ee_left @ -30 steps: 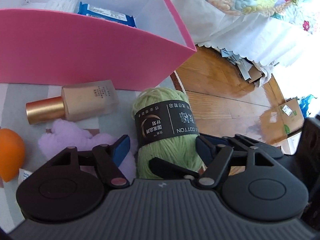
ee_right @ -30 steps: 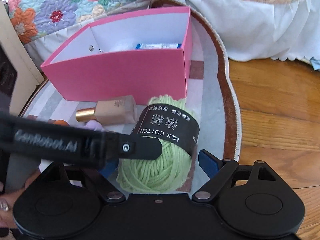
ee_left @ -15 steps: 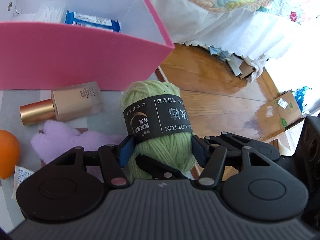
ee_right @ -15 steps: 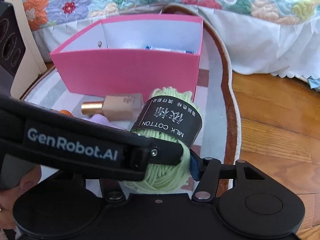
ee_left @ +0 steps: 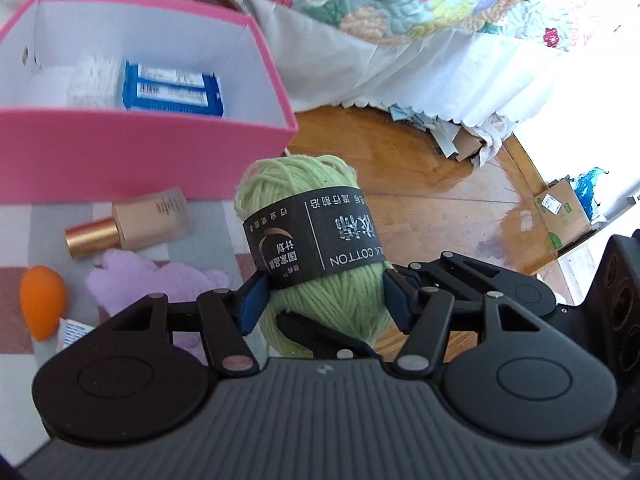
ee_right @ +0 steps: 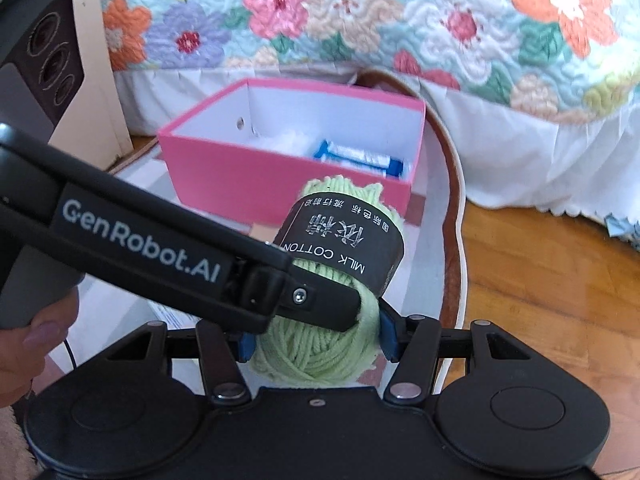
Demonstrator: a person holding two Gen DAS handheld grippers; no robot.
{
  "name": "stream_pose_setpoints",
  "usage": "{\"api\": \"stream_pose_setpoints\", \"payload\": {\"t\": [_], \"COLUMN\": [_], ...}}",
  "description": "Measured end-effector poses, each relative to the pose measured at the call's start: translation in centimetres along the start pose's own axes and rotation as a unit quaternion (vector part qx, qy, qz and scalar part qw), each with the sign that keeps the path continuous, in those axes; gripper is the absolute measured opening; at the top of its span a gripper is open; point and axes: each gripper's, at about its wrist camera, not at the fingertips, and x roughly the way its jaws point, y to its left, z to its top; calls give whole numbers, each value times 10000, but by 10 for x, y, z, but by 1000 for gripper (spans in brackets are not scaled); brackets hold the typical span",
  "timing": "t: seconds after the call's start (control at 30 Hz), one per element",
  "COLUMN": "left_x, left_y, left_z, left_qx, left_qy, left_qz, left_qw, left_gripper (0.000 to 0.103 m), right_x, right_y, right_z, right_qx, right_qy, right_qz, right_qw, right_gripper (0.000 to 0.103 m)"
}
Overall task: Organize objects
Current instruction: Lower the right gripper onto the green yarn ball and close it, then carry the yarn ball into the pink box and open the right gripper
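Both the left gripper (ee_left: 325,299) and right gripper (ee_right: 316,334) have their fingers half closed on the green yarn ball (ee_left: 320,264), pinched below its paper band, seemingly lifted; light, soft, squashy

The yarn ball (ee_left: 316,248) is pale green with a black band printed in white and grey lettering. At ten o'clock from it, the box (ee_left: 132,156) is pink outside, white inside, holding a blue-and-white packet (ee_left: 172,94). At nine o'clock lie a beige bottle (ee_left: 132,224) with a gold cap, a lilac fluffy piece (ee_left: 132,284) and an orange sponge (ee_left: 42,300). The quilt (ee_right: 360,12) carries pink, orange and purple flowers on light blue.
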Motion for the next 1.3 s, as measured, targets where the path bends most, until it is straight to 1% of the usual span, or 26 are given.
{"api": "stream_pose_setpoints", "payload": {"t": [0.13,0.27,0.33,0.43,0.63,0.8,0.93,1.0,1.03,1.07,1.1,1.17,1.2,1.3], "left_x": [-17,-31,-35,-43,-61,-70,-58,-43,-33,-24,-12,8,16,35], "left_y": [-10,-15,-17,-21,-21,-11,1,14,23,31,44,63,71,89], "left_z": [6,9,15,29,64,96,128,142,148,150,151,151,149,148], "left_qx": [33,226,243,366,266,151,28,-154,-137,-177,-392,-675,-784,-1033], "left_qy": [-78,-171,-153,-244,-499,-795,-812,-775,-779,-803,-725,-569,-546,-456], "left_qz": [81,82,76,223,529,560,688,658,614,577,513,459,423,337], "left_qw": [9999,9996,9996,9988,9970,9951,9943,9947,9950,9949,9953,9950,9945,9930], "left_gripper": [60,61,61,61,60,61,61,62,62,63,62,62,62,63], "right_x": [-12,-21,-24,-25,-22,-16,9,28,39,52,64,91,101,122], "right_y": [0,7,11,11,7,4,-6,-17,-23,-29,-33,-40,-42,-42], "right_z": [6,14,18,27,62,102,135,149,154,155,155,151,147,140], "right_qx": [-5,-157,-276,-294,40,102,183,296,346,386,432,652,742,671], "right_qy": [-214,-358,-440,-595,-806,-912,-730,-540,-425,-377,-334,-37,31,194], "right_qz": [90,112,71,122,415,484,547,536,513,444,388,404,385,237], "right_qw": [9997,9992,9986,9977,9959,9946,9957,9967,9972,9976,9978,9970,9965,9973], "right_gripper": [62,62,62,62,62,62,62,62,62,62,62,62,62,62]}}
